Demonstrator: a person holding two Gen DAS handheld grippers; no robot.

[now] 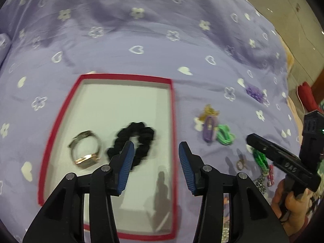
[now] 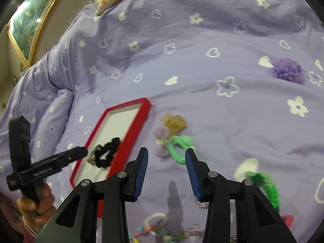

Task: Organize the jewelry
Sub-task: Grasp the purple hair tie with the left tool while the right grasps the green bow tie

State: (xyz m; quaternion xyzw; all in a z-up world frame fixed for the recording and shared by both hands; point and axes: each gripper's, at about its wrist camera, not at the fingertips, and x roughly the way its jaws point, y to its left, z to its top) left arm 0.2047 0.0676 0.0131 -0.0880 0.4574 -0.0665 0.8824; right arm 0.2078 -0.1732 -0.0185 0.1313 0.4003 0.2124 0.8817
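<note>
Black claw (image 1: 156, 158), ribbed blue pads (image 1: 127, 162)

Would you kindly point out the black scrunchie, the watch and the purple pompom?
Black scrunchie (image 1: 141, 139), left wrist view, its upper loop.
Watch (image 1: 86, 159), left wrist view, its face.
Purple pompom (image 2: 288, 70), right wrist view, its centre.

**Colours on the lilac bedspread**

The bedspread (image 1: 141, 40) is lilac with white hearts and flowers. On it, the tray (image 1: 60, 111) has a red rim and pale grey floor. Inside lie a black scrunchie (image 1: 141, 133) and a silver-and-gold watch (image 1: 85, 151). Right of the tray: a mint-green hair tie (image 1: 224, 134) and a purple pompom (image 2: 288, 70).
</note>
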